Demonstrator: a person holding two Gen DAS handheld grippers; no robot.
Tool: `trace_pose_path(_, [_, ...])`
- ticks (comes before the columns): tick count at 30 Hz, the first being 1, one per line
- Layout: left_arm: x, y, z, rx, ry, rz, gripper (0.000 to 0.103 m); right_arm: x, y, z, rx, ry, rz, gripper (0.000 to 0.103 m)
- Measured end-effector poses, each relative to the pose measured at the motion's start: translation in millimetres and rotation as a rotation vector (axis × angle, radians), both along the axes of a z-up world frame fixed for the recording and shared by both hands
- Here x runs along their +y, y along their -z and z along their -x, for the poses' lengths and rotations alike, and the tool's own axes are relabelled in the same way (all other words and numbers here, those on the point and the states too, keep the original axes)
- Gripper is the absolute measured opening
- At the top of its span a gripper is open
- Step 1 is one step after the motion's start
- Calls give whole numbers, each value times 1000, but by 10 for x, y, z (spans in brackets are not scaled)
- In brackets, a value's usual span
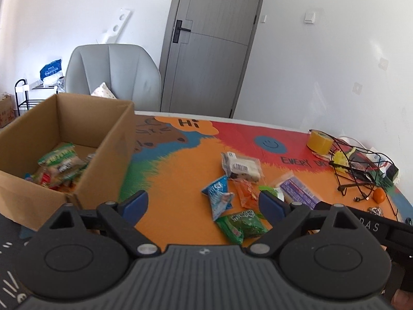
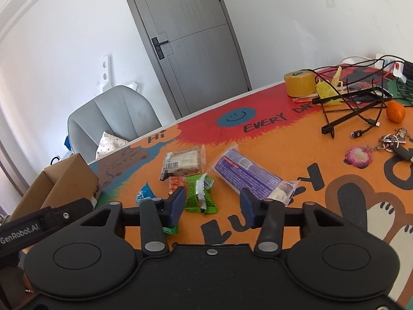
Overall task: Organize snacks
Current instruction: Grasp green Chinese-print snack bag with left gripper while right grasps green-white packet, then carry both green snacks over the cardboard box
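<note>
Left wrist view: my left claw (image 1: 202,204) is spread wide and holds nothing, hovering over the orange part of the tabletop (image 1: 178,170). To its left stands the box (image 1: 77,139), open at the top, with several snack packs (image 1: 60,164) piled inside; its near wall hides the bottom of the pile, so I cannot count them. Ahead lie the loose snacks: a clear bar pack (image 1: 241,166), a blue pack (image 1: 218,200), a small orange pack (image 1: 246,192), a green pack (image 1: 241,224) and a purple pack (image 1: 298,190), whose near end is hidden behind my right finger. Motion blur keeps me from reading any label. The other gripper's black body cuts in at the right edge.

Right wrist view: my right claw (image 2: 213,202) is also spread and empty, just above a green grid pack (image 2: 200,193) with a silver strip. The purple pack (image 2: 251,177) lies just right of it, the bar pack (image 2: 183,164) beyond. The orange pack (image 2: 173,184) and blue pack (image 2: 145,195) are partly hidden behind my left finger. The box (image 2: 62,183) is cut off at the left.
</note>
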State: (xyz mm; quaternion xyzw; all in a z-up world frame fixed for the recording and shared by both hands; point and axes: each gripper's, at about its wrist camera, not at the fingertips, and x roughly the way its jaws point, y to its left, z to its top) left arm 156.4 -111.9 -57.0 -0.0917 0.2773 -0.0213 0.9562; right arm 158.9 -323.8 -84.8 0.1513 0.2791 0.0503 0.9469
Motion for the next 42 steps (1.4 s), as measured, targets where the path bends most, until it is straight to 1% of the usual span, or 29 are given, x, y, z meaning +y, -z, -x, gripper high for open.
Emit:
trace_pose_path(1, [-23,28,-21,6,3,3,92,-18,16,-12,6,1,-6,41])
trace_pose_path(6, [-146,151,-131,35,17,13,91,-66,75,-69,20,-4,-23,40])
trace_pose_path(15, [-299,352,-331,84,23,31,86,-101,134,-191,35,1,-41,40])
trace_pose_path(18, [-326,407,-382,95,22,32,83,-100,159,-230,40,5,-50,40])
trace_pose_path(21, [-340,455,-435,112,28,41,74,-81,188,-267,48,-3,-54,40])
trace_pose_path(23, [-331,492,-467,130,34,55,62,-56,202,-291,53,-11,-57,40])
trace_pose_path(24, [-330,512,-481,140,41,62,57,-45,211,-307,56,-14,-59,40])
trace_pose_path(26, [-334,518,-479,138,45,55,42,-20,228,-340,61,-18,-57,41])
trace_pose_path(27, [-326,517,-480,143,47,55,38,-10,237,-359,63,-20,-58,41])
trace_pose_path(30, [-288,489,-470,157,54,63,36,28,255,-415,68,-20,-53,42])
trace_pose_path(40, [-102,330,-415,111,18,58,35,229,284,-593,85,-38,-12,43])
trace_pose_path(42, [-59,308,-413,107,6,57,35,266,280,-623,90,-37,-1,46])
